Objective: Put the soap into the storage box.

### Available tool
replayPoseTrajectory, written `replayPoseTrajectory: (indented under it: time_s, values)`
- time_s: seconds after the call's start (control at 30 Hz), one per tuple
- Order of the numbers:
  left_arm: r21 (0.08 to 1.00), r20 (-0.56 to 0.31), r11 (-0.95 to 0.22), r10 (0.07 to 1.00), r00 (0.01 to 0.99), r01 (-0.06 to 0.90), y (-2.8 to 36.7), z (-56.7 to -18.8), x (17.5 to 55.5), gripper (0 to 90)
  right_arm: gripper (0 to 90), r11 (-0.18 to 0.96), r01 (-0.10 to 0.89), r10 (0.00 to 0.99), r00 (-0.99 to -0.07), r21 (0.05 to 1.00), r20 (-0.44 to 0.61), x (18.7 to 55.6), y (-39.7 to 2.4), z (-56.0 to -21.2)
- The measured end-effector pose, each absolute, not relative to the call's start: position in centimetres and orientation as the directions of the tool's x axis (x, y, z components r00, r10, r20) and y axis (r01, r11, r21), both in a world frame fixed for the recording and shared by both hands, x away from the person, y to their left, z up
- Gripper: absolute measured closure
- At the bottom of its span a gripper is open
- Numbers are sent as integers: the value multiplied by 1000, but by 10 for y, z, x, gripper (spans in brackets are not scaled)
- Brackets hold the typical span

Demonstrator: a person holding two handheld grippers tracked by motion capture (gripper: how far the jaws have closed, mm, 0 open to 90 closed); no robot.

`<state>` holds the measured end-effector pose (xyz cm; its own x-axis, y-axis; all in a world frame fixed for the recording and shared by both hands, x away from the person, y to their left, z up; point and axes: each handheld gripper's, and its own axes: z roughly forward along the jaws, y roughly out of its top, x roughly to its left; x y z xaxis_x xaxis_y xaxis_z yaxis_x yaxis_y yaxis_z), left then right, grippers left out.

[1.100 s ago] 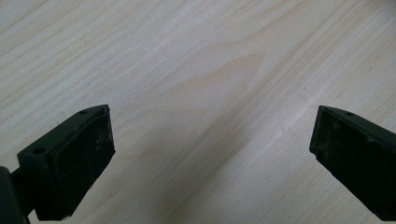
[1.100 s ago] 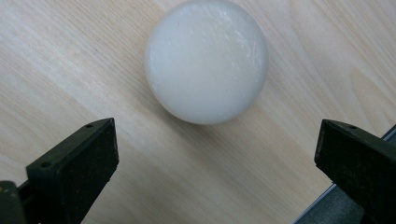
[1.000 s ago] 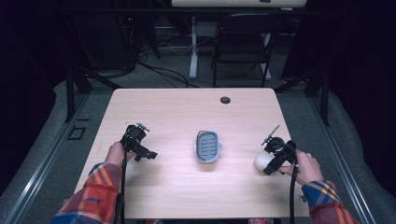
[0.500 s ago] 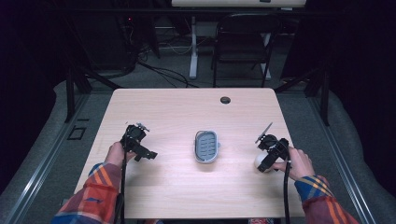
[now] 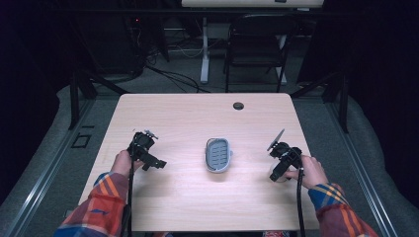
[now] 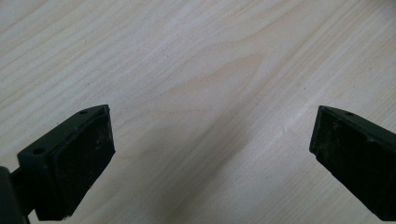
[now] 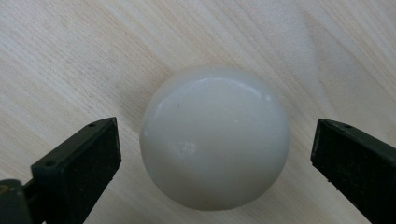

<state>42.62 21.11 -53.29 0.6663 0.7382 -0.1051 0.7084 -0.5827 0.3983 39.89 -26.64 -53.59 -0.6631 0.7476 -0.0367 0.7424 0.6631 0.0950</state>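
Left gripper (image 5: 148,154): I hold it low over the worktop (image 5: 188,118), near the left edge. Its jaws stand wide apart and nothing is between them; in the left gripper view there is just bare wood under them.

Grey dish (image 5: 218,154): it lies in the middle of the worktop, a small oval tray with a slotted bottom, and I see nothing inside it. It is well apart from both of my grippers.

White ball (image 7: 215,140): a smooth, glossy, rounded white piece, maybe a soap. It rests on the wood near the right edge, under my right gripper.

Right gripper (image 7: 212,154): released. In the right gripper view the ball sits between the two black jaws, with a gap on each side, so I do not touch it.

Step in hand: I judge this is the approach for the grasp of the ball.

Next move: I should lower a little, keep the ball centred, and close slowly, because a round slippery surface can jump out from the pads. After that, the dish seems the probable place for it.
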Motion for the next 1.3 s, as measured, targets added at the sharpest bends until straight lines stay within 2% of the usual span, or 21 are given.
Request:
replayPoseTrajectory:
  time_s: [0.03, 0.07, 0.17, 0.3, 0.5, 0.83, 0.93, 0.97, 1.03, 1.3]
  values:
    - [398, -105, -583, 738, 666, 708, 211, -533, 426, 0, 20, 663, 742, 748, -663, 95, -37, 399, -266, -536]
    - [400, -106, -581, 739, 666, 708, 211, -533, 426, 0, 70, 651, 754, 759, -651, 94, -35, 398, -265, -535]
    - [399, -106, -582, 738, 666, 709, 211, -533, 426, 0, 146, 657, 747, 753, -657, 100, -35, 398, -265, -536]
    - [399, -107, -581, 738, 666, 709, 211, -533, 426, 0, 161, 666, 741, 746, -664, 81, -52, 399, -264, -538]
    - [398, -110, -581, 738, 665, 710, 211, -533, 426, 0, 235, 659, 749, 752, -658, 69, -39, 399, -263, -539]
    - [398, -107, -582, 738, 666, 709, 211, -533, 426, 0, 242, 669, 742, 744, -667, 46, -44, 399, -262, -538]
    - [399, -107, -582, 738, 666, 709, 211, -533, 426, 0, 242, 667, 743, 745, -666, 53, -42, 398, -261, -538]
    - [400, -109, -580, 739, 665, 710, 210, -533, 426, 0, 242, 659, 748, 752, -657, 84, -47, 396, -261, -538]
    - [399, -106, -581, 740, 665, 710, 211, -533, 426, 0, 242, 673, 737, 740, -671, 67, -51, 397, -261, -534]
    - [400, -104, -581, 740, 665, 709, 210, -532, 425, 0, 242, 661, 742, 750, -659, 113, -56, 394, -262, -524]
